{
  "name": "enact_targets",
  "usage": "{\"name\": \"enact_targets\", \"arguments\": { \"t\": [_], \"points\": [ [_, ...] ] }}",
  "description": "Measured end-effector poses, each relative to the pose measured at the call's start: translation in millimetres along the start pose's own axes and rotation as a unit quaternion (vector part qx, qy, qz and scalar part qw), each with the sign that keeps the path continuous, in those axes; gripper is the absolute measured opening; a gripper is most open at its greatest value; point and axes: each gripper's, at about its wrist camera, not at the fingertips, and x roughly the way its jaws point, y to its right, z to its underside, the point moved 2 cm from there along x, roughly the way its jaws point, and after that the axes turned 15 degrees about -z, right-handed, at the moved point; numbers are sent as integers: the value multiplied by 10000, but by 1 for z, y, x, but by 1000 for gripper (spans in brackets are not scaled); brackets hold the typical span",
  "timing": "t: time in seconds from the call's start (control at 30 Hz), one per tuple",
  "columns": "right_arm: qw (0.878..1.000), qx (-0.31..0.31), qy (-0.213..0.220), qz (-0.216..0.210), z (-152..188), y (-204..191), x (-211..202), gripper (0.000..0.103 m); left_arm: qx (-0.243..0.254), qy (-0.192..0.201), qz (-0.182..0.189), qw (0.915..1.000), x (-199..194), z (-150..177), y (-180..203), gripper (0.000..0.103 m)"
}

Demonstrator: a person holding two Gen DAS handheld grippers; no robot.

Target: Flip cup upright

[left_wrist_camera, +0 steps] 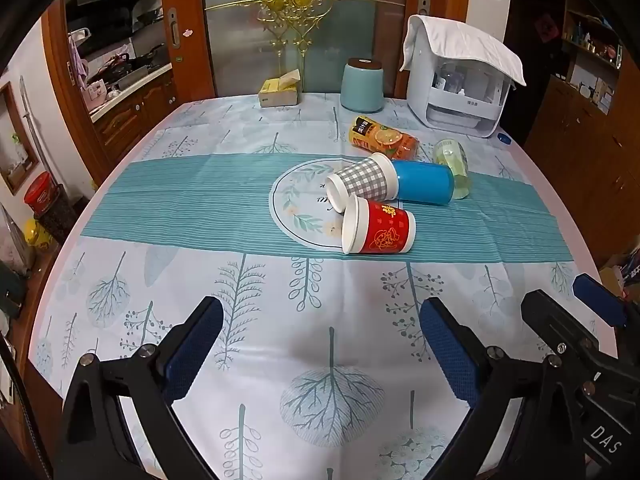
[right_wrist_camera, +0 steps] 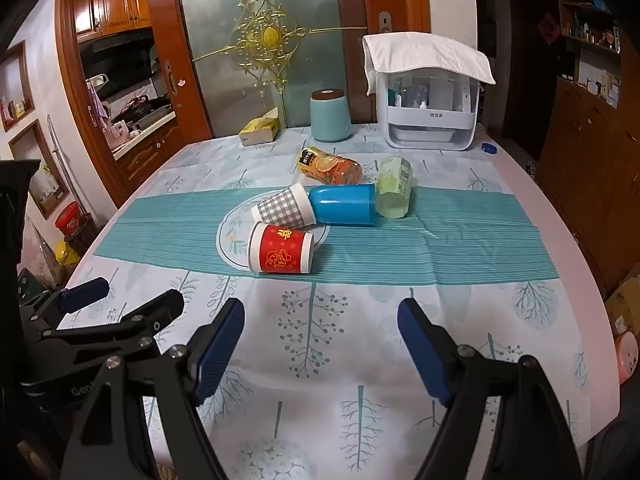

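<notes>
Several cups lie on their sides in the middle of the table: a red paper cup [left_wrist_camera: 380, 230] [right_wrist_camera: 282, 249] nearest me, a grey checked cup [left_wrist_camera: 362, 182] [right_wrist_camera: 285, 210], a blue cup [left_wrist_camera: 424, 182] [right_wrist_camera: 344, 204], a pale green clear cup [left_wrist_camera: 454, 162] [right_wrist_camera: 394, 190] and an orange printed cup [left_wrist_camera: 386, 138] [right_wrist_camera: 330, 166]. My left gripper [left_wrist_camera: 320, 340] is open and empty above the near tablecloth. My right gripper [right_wrist_camera: 320, 340] is open and empty too, well short of the cups. Each gripper shows at the edge of the other's view.
At the table's back stand a teal canister [left_wrist_camera: 362, 86] [right_wrist_camera: 331, 118], a yellow tissue box [left_wrist_camera: 278, 92] [right_wrist_camera: 260, 130] and a white rack under a towel [left_wrist_camera: 460, 92] [right_wrist_camera: 430, 116]. A small blue cap [right_wrist_camera: 489, 148] lies near the rack. Cabinets flank the table.
</notes>
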Motion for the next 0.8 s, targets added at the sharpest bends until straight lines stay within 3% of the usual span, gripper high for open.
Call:
{"name": "enact_targets", "arguments": {
  "t": [0.8],
  "points": [
    [10000,59,33,-71,0,13,-12,80,37,-26,78,10000,-9,0,14,98]
  ]
}}
